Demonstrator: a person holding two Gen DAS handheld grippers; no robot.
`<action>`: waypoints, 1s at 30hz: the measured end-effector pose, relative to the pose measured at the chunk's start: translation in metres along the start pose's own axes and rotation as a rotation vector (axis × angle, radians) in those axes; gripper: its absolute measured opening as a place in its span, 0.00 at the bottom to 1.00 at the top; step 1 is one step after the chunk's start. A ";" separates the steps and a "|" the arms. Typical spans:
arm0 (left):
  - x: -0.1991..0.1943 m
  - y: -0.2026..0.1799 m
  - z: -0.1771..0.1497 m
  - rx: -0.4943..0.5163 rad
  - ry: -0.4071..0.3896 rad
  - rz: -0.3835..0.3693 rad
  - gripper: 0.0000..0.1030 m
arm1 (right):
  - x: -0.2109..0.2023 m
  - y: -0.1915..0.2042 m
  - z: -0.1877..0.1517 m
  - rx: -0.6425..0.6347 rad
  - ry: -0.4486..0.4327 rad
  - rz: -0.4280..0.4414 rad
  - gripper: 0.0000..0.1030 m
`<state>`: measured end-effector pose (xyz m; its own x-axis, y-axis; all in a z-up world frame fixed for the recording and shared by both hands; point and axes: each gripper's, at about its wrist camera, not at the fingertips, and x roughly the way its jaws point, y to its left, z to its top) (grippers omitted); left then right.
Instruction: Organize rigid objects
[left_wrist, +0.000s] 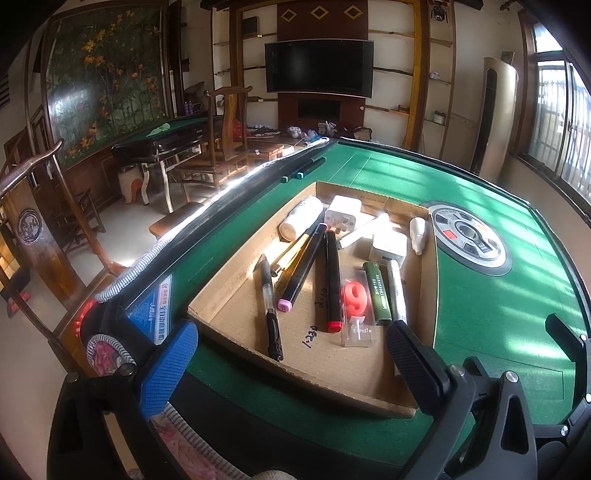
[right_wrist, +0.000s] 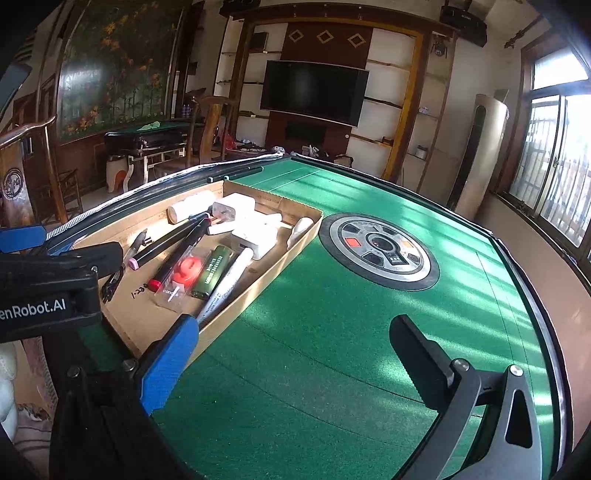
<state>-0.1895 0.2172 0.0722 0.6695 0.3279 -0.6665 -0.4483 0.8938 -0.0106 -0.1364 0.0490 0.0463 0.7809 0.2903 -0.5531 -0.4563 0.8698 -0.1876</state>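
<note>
Left gripper (left_wrist: 291, 354) is spread wide with nothing in it, hanging over the near end of the cardboard tray (left_wrist: 236, 295), blue finger just outside the tray's near left corner and the black one over its near right corner. Right gripper (right_wrist: 295, 354) is also wide and empty, over bare green felt just right of the tray, its blue finger right by the tray's near wall.

Everything's already in the tray: black pen (left_wrist: 269, 310) along the left, pink-capped marker (left_wrist: 301, 269) and red-capped marker (left_wrist: 332, 280) next to it, a red "9" candle (left_wrist: 356, 299) in its clear pack, a green lighter (left_wrist: 376, 291) and a silver pen (left_wrist: 397, 291) on the right. Far end has a white bottle (left_wrist: 299, 218), two white chargers (left_wrist: 341, 214) and a small white dropper bottle (left_wrist: 417, 229). Two teal-tipped markers (left_wrist: 304, 170) lie on the table's rail beyond the tray's far end.
</note>
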 end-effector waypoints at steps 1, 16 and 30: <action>0.000 0.000 0.000 0.000 0.000 0.001 0.99 | 0.001 0.000 0.000 0.000 0.001 0.002 1.00; 0.005 0.005 -0.003 -0.016 0.018 -0.003 0.99 | 0.005 0.007 -0.003 0.001 0.016 0.017 1.00; 0.006 0.008 -0.008 -0.017 0.029 -0.012 0.99 | 0.006 0.011 -0.004 -0.001 0.019 0.021 1.00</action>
<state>-0.1934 0.2245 0.0621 0.6575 0.3080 -0.6876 -0.4505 0.8922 -0.0312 -0.1384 0.0582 0.0377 0.7628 0.3015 -0.5720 -0.4732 0.8632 -0.1761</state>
